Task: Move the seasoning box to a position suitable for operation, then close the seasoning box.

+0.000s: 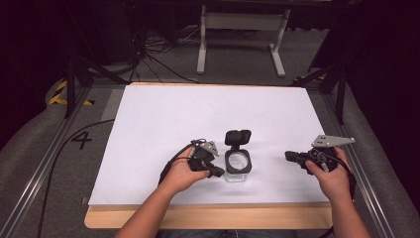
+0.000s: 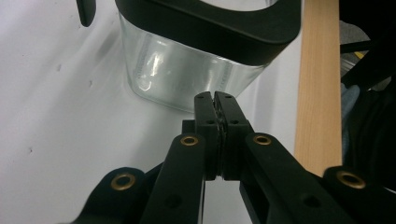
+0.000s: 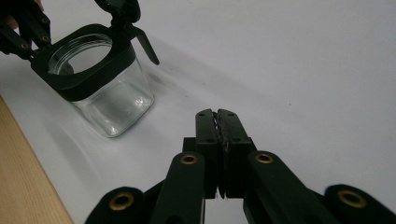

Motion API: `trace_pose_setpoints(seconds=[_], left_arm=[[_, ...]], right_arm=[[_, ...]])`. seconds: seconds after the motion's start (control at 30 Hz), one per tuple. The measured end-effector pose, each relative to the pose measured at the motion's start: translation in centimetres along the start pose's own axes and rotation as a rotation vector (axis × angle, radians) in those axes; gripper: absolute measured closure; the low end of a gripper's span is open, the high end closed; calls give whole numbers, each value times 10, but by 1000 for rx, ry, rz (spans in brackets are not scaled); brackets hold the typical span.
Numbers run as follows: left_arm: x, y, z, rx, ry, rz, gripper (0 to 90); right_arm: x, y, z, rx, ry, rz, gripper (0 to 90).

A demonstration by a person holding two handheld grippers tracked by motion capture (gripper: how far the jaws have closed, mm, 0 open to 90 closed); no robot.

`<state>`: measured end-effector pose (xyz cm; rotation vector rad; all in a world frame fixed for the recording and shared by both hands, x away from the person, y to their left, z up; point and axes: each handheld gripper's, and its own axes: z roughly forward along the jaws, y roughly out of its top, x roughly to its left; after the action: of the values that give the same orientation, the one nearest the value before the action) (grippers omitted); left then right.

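Note:
A clear glass jar (image 1: pixel 237 171) with a black square collar and a hinged black lid (image 1: pixel 237 137) flipped open stands near the front middle of the white sheet. My left gripper (image 1: pixel 219 172) is shut and empty, its tips right beside the jar's left wall; in the left gripper view the jaws meet just short of the glass of the jar (image 2: pixel 187 65). My right gripper (image 1: pixel 288 155) is shut and empty, well to the right of the jar and pointing at it. The right gripper view has the jar (image 3: pixel 100 88) at upper left, with the left gripper's black fingers (image 3: pixel 23 32) against its collar.
The white sheet (image 1: pixel 198 114) covers most of a wooden tabletop, whose bare edge (image 1: pixel 208 218) runs along the front. Metal rails flank the table. Beyond the far edge stand a white frame (image 1: pixel 242 34) and cables on the grey floor.

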<state>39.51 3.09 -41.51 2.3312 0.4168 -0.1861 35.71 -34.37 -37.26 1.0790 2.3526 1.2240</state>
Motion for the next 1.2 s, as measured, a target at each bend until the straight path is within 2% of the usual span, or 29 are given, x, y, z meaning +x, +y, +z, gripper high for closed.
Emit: trace_pose_setpoints(seconds=[0.07,0.1,0.2,0.23,0.33,0.43,0.6,0.73,1.0,1.2], left_arm=[[-3,1,-7,-34,-17,-17,896],[-6,2,-11,-54,-39,-26,897],[-15,6,-16,-78,-108,-19,898],[-19,7,-16,-76,-119,-12,898],[-29,13,-11,-46,-108,25,897],[-32,16,-6,-31,-106,48,897],[-32,17,-1,-33,-95,50,896],[-33,17,1,-25,-89,58,896],[-32,16,1,-28,-73,64,896],[-31,15,2,-25,-62,75,894]], right_arm=[[0,0,0,4,1,-6,900],[0,1,0,7,2,-7,900],[0,2,0,11,15,2,900],[0,3,1,4,33,8,900],[3,5,3,2,53,7,900],[10,14,6,-11,93,-10,900],[23,42,9,-31,113,-59,900],[30,69,14,-20,122,-113,900],[44,123,29,11,138,-171,900],[50,147,48,66,149,-177,900]])
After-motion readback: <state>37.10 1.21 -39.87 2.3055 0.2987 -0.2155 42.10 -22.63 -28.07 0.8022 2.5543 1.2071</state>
